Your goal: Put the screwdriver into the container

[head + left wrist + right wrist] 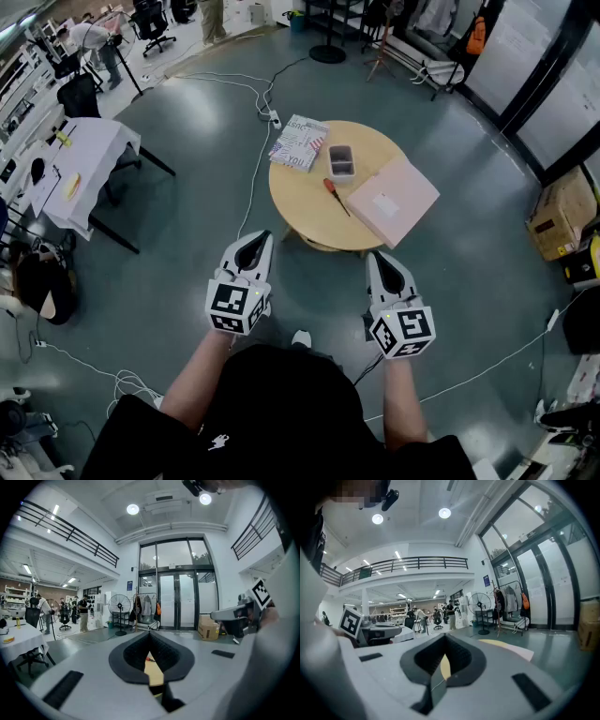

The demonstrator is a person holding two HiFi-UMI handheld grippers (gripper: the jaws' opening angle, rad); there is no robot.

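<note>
Black short-sleeved top, pale grey left gripper, matching right gripper, black-and-white marker cubes

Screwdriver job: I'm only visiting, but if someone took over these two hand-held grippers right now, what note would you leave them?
Left gripper: shut, empty, held in the air short of the table.
Right gripper: shut, empty, likewise short of the table.
Screwdriver: lying on the round table, just on the person's side of the container, next to the pink board.
Done: nothing; the screwdriver is untouched.
Left: reach to the table, open a gripper, pick up the screwdriver and put it into the container.
</note>
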